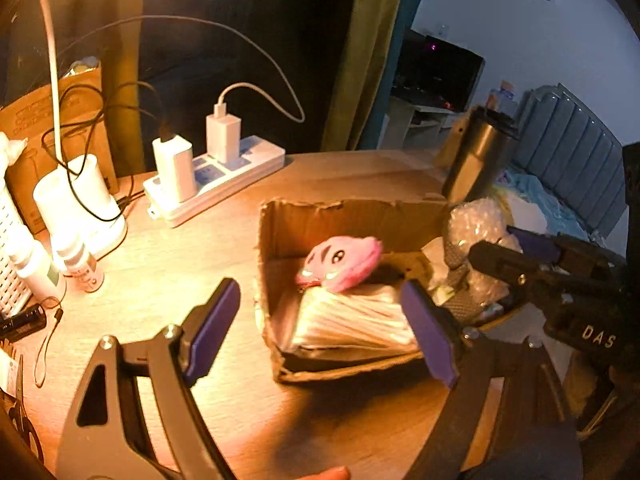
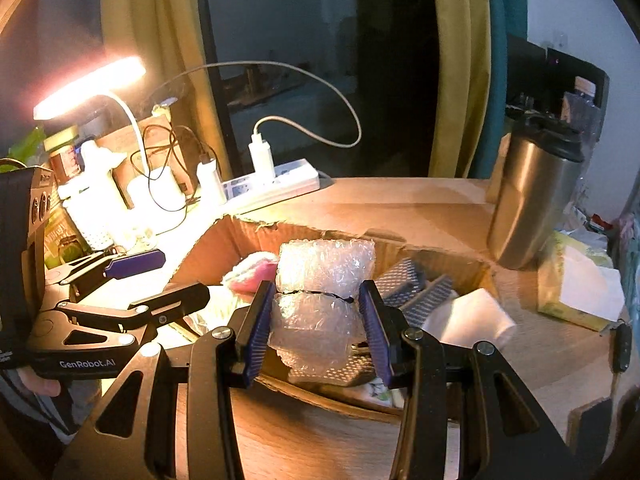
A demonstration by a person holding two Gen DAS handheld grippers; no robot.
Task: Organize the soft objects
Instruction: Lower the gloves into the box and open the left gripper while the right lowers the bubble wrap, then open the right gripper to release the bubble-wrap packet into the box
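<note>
The words "GenRobot.AI" can be read in pale letters on the black body of the left gripper, and "DAS" is printed on the black side of the right gripper. No other writing is legible; faint print on a brown paper bag behind the lamp is too blurred to be made out.

A roll of bubble wrap, clear, crinkled and bound round its middle by a thin dark band, is clamped between the ribbed purple pads of the right gripper, directly above the open cardboard box. The box is of brown corrugated board with ragged, torn edges and stands on a wood-grain table.

The left gripper is held with its jaws spread wide and nothing between them, over the near edge of the box. Inside the box a fuzzy pink plush toy with a stitched face is seen lying on a flat stack of white sheets in clear plastic. Dark mesh-textured pieces and a white paper roll are seen at the box's right end.

A smooth brushed-metal tumbler with a black lid stands beyond the box. A white power strip with two white chargers plugged in lies under a lit white desk lamp.
</note>
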